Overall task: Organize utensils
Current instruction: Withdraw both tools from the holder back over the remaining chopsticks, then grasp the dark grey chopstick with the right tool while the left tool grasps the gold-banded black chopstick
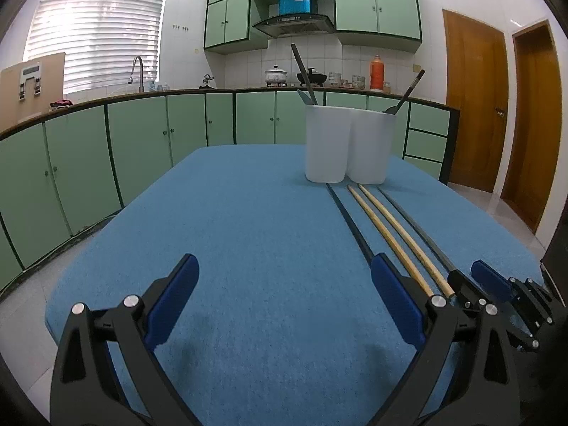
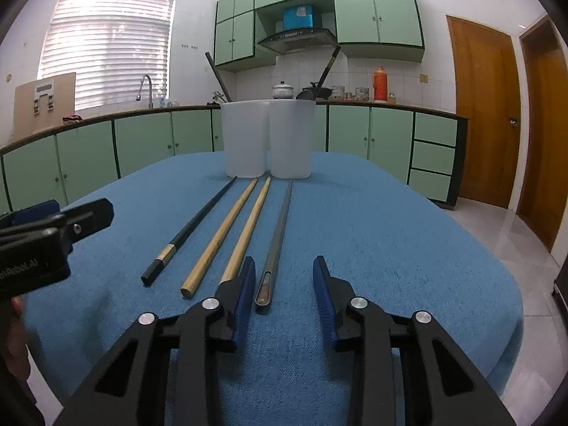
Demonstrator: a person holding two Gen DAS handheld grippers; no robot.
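The left gripper (image 1: 284, 298) has its jaws spread wide over bare blue cloth, holding nothing; its right blue pad sits just beside the near end of the black chopstick (image 1: 349, 222). The right gripper (image 2: 284, 298) also has its jaws spread, empty, with the near end of the grey chopstick (image 2: 277, 234) lying between them, closer to the left pad, not touching. 4 slim sticks lie side by side on the desk (image 2: 408, 241), running ahead of the jaws toward the white holder (image 2: 268, 138): the black one, 2 round wooden chopsticks (image 2: 234, 227), then the flat grey one. The holder is smooth plastic with 2 compartments, each with a dark-handled utensil (image 2: 325, 71) leaning out. Open cloth lies right of the right jaws up to the desk's rounded edge.
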